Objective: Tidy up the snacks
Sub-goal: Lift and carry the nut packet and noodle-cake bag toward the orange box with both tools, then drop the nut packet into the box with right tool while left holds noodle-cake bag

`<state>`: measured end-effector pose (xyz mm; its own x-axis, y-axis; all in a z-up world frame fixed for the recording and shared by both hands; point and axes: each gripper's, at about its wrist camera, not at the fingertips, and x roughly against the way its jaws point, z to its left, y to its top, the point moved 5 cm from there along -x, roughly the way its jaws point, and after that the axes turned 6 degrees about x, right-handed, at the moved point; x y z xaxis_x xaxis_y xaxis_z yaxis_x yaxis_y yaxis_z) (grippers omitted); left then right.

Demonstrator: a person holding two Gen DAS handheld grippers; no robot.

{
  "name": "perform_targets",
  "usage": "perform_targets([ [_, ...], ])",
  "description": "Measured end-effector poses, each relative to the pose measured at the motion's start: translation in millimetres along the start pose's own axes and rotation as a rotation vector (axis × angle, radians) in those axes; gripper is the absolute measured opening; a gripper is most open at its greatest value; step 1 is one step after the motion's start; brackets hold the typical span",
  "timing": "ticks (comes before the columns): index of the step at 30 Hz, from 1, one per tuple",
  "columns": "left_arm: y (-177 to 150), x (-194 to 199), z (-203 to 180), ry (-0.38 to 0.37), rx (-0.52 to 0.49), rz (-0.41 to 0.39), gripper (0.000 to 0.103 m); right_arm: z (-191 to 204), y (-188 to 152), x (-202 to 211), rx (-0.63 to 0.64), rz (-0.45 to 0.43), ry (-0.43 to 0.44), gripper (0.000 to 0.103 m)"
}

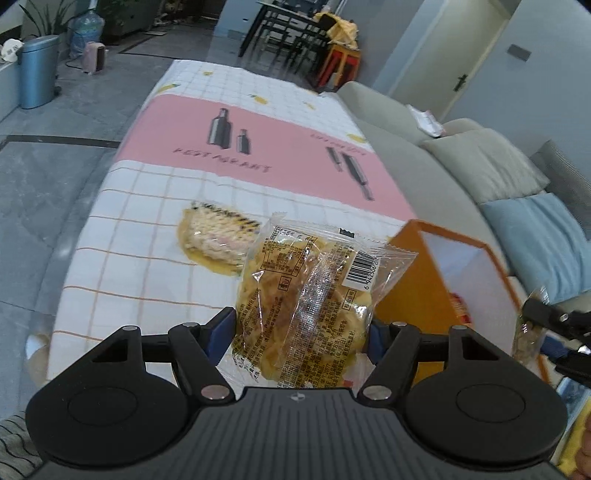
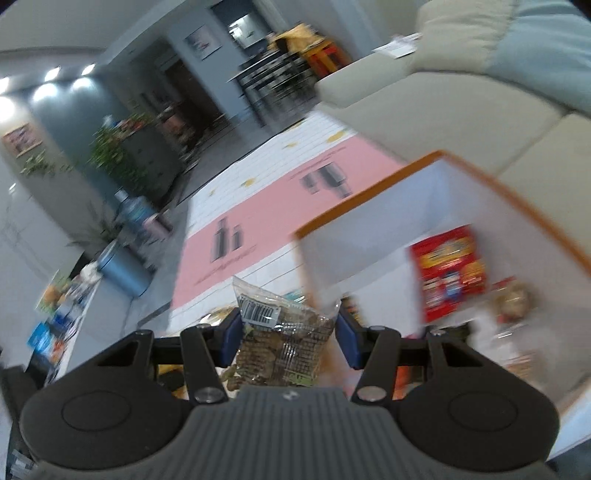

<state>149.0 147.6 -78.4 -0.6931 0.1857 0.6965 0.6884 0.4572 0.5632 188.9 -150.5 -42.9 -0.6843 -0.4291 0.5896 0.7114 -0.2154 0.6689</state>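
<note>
Orange box [image 2: 480, 173] holds red snack packet [image 2: 448, 271].

A home living room: sofa [image 1: 417, 133], dining table [image 1: 291, 18], potted plants [image 2: 110, 155].

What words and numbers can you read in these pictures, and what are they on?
"RESTAURANT": printed upside down on the pink band of the tablecloth.
"6 942508": digits beside the barcode on the clear pastry packet; the rest is cut off.
Small print on that packet: too small to read.
Small writing by the printed knives on the tablecloth: too blurred.
Red snack bag in the orange box: blurred.
Brown snack packet barcode label: blurred.
</note>
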Motion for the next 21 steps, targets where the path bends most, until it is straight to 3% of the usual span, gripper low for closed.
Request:
perform_targets([
  [7,1.3,11.7,-38.7,-0.098,-0.019,-0.036,0.079,-70.2,10.5,13.8,-0.04,0.012,-0.191,0.053],
  [15,-7.3,4.2,-80.1,-0.157,-0.071,-0.024,0.079,-103.0,13.4,6.3,0.001,0.041,-0.344,0.053],
  [18,-12.6,-1.5,-88.6,-0.165,-0.091,-0.006,0.079,-108.7,14.8,0.3,0.005,0.049,-0.365,0.053],
  [21,-17.9,-4.6,-92.7,-0.166,-0.099,0.004,0.079,-111.1,17.0,-7.0,-0.065,0.035,-0.301,0.053],
])
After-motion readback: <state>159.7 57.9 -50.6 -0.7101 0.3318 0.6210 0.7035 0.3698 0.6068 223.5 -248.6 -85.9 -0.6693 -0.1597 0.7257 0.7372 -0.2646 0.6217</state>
